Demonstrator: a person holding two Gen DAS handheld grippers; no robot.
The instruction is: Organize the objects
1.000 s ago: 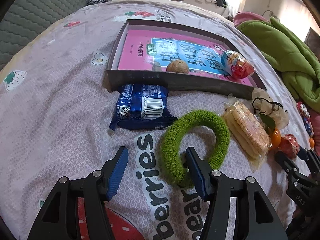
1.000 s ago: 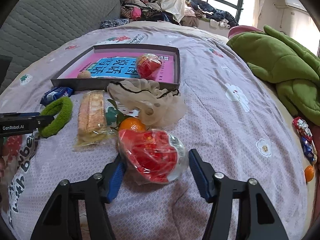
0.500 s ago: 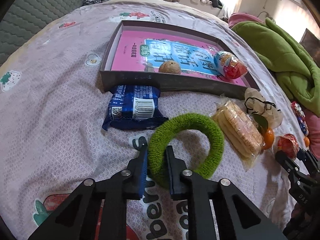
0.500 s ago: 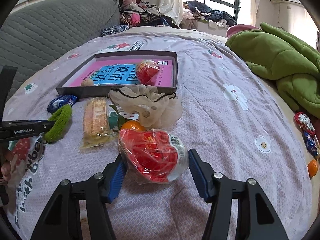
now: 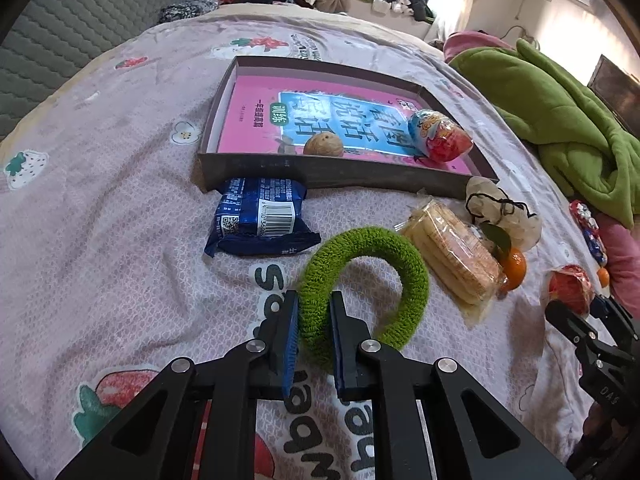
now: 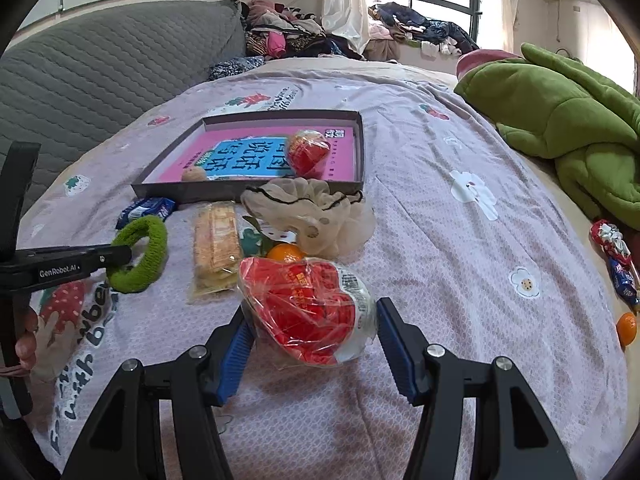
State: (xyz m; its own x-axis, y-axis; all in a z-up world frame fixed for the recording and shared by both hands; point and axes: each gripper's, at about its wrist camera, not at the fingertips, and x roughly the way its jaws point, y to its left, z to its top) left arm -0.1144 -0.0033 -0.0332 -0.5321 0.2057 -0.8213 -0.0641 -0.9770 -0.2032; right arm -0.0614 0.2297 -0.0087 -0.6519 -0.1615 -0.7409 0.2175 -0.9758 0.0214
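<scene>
Since a second ago, the fingers of the left gripper have been brought together from a wide spread and are now clamped on the near side of the green scrunchie, which is held pinched between the blue pads over the bedspread. The fingers of the right gripper are kept apart, with the red wrapped snack lying between them on the bed. Just beyond the scrunchie, a blue packet is seen against the front wall of the shallow box, and a pack of crackers lies to its right. Inside the box, a walnut and a second wrapped snack are seen on a pink book.
</scene>
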